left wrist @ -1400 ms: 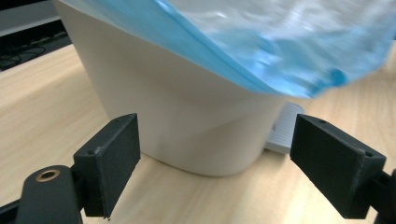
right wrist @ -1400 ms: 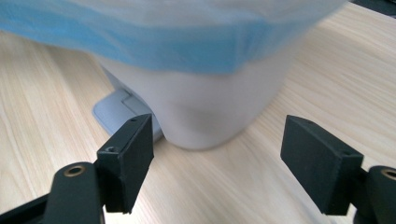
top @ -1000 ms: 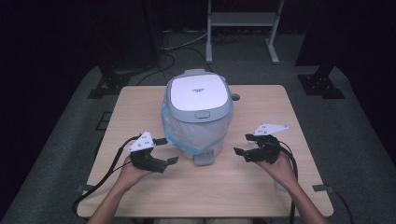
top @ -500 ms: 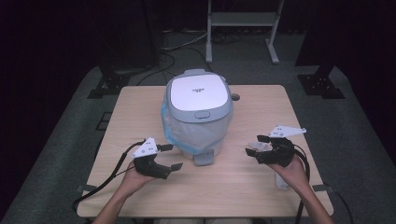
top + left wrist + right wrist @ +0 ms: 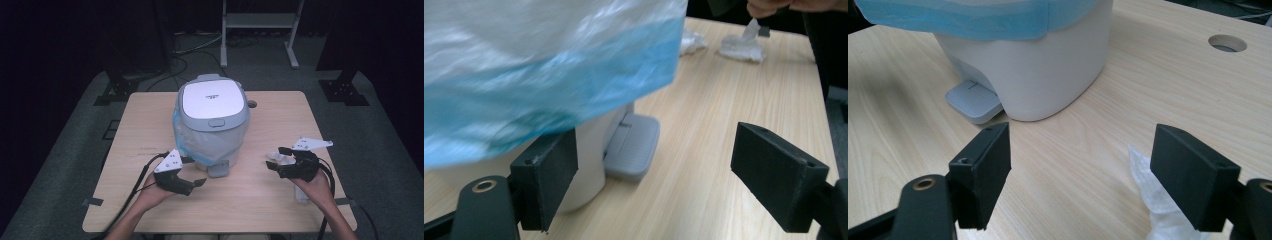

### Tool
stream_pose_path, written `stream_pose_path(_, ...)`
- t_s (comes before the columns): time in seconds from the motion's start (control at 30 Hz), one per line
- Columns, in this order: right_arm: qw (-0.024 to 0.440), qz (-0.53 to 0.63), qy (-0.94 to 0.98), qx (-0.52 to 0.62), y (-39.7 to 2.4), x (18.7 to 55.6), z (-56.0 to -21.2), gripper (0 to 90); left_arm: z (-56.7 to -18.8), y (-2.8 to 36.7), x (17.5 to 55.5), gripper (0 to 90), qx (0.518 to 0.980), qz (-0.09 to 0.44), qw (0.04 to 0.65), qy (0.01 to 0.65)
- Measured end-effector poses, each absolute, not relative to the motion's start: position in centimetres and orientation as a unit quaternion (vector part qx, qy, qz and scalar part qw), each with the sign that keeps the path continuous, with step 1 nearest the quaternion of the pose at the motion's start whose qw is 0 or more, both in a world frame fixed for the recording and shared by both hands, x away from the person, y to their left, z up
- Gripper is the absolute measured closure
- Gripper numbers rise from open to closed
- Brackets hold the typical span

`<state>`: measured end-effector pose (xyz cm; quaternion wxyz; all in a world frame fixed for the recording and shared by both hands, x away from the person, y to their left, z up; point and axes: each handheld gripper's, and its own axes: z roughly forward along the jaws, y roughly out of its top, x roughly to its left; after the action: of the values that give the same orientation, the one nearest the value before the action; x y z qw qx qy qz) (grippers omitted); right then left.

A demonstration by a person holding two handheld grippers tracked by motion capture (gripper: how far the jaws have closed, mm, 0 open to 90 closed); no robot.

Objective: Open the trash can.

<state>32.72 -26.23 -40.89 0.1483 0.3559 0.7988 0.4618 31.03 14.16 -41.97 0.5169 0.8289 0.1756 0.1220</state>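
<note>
The right gripper (image 5: 275, 158) has swung outward to the table's right side (left gripper (image 5: 192, 171) barely shifted).

Light wooden table (image 5: 150, 120) with a round cable hole (image 5: 252, 104), standing on grey carpet (image 5: 65, 170) before a pale metal frame (image 5: 257, 30) and dark surroundings.

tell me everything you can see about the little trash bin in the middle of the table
The bin stands upright on the wooden table, near its middle and toward the far side. Its body looks like white plastic with rounded corners. On top sits a closed lid, white in a grey frame, with a small grey latch at the front. A bag liner, clear with a blue band, is folded out over the rim and hangs down the sides. A grey ribbed foot pedal sticks out at the base toward the person. Neither gripper touches it.
</note>
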Motion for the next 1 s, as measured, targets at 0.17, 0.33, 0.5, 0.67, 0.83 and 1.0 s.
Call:
stream_pose_path(0.17, 0.151, 0.464, 0.796, 0.359, -26.8, 32.6, -40.8, 22.8, -42.9, 12.1, 31.0, 18.1, 0.837, 0.108, 0.511, 0.165)
stream_pose_path(0.33, 0.154, 0.468, 0.792, 0.360, -27.2, 32.3, -40.7, 22.8, -43.7, 10.5, 31.1, 21.3, 0.842, 0.098, 0.504, 0.164)
stream_pose_path(0.5, 0.153, 0.470, 0.789, 0.365, -27.5, 32.2, -41.1, 22.9, -44.0, 9.6, 31.5, 27.3, 0.842, 0.097, 0.501, 0.172)
stream_pose_path(0.67, 0.153, 0.472, 0.788, 0.364, -27.5, 32.1, -41.2, 22.9, -44.5, 8.9, 31.8, 39.6, 0.843, 0.107, 0.495, 0.180)
stream_pose_path(0.83, 0.153, 0.474, 0.787, 0.363, -27.5, 32.0, -41.2, 22.9, -45.2, 8.4, 32.6, 50.4, 0.841, 0.114, 0.491, 0.199)
stream_pose_path(1.0, 0.151, 0.474, 0.788, 0.363, -27.5, 32.0, -41.3, 22.9, -45.6, 8.4, 33.1, 62.0, 0.836, 0.124, 0.488, 0.220)
